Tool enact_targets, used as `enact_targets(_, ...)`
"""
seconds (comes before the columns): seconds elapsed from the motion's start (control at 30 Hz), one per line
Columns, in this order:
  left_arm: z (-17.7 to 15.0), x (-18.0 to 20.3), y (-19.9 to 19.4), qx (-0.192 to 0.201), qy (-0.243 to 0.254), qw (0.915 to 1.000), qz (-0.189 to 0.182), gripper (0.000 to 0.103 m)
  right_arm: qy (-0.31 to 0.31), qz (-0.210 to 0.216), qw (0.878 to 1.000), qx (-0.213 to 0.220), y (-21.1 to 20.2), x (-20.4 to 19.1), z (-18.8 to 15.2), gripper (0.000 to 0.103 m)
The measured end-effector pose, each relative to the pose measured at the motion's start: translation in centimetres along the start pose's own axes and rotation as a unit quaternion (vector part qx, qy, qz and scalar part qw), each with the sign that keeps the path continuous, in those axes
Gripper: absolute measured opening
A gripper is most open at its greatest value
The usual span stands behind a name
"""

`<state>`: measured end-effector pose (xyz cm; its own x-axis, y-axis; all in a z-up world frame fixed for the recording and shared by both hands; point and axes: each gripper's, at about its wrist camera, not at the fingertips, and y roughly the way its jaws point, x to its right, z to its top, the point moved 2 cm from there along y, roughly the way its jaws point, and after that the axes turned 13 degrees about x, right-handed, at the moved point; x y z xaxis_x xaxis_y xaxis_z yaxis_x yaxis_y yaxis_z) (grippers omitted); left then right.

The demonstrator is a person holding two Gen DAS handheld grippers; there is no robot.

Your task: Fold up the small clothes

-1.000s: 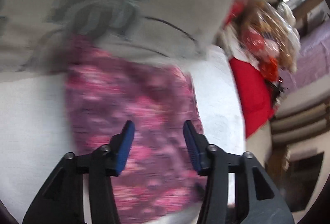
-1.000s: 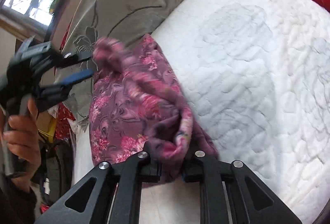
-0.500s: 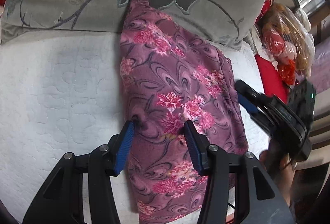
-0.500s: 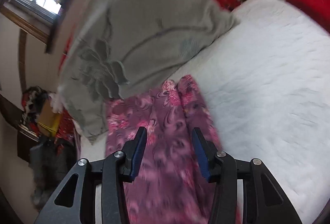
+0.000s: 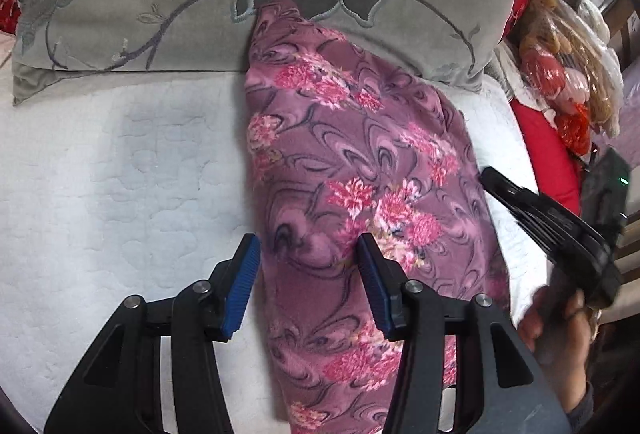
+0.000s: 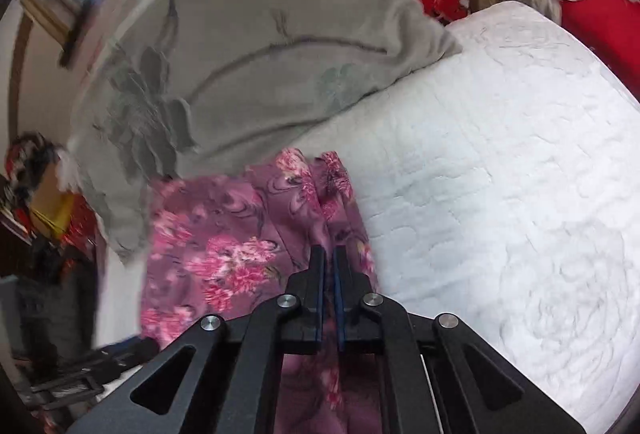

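While the left gripper (image 5: pixel 306 266) is being held agape over the floral garment (image 5: pixel 360 174), its fabric ridge is being pinched between the right gripper (image 6: pixel 329 262) pads

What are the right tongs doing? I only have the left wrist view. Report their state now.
Observer: The right tongs are shut, closed to a thin slit.
Operator: Say what lies under them.
Observer: The purple floral garment. I cannot tell whether any cloth is pinched.
Operator: Describe the cloth ahead of the tips.
Observer: A raised crease runs from the tips toward the grey pillow.
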<state>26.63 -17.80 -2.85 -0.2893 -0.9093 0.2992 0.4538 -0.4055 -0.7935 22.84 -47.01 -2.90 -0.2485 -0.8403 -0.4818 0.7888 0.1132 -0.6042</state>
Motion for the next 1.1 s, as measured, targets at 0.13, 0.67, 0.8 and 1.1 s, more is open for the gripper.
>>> enact_targets(0.13,-1.9,-0.2,-1.8,0.001,0.004,1.0000,0.000,0.049,0.002,0.039,0.999,-0.015,-3.2,0.2,-1.8,0.016)
enact_targets(0.67,-9.2,-1.3,-3.7,-0.043,-0.032,0.9984,-0.013,0.052,0.004,0.026,0.999,-0.037,-9.3,3.1,-5.6,0.016)
enact_targets(0.8,-10.7,-1.5,-3.1,-0.068,-0.064,0.9953,-0.025,0.052,-0.036,0.011,0.996,-0.075,-9.8,3.0,-8.3,0.012)
enact_targets(1.1,-11.0,-2.1,-4.4,-0.062,-0.040,0.9967,-0.036,0.052,-0.074,-0.007,0.994,-0.080,-10.3,3.5,-9.9,0.006)
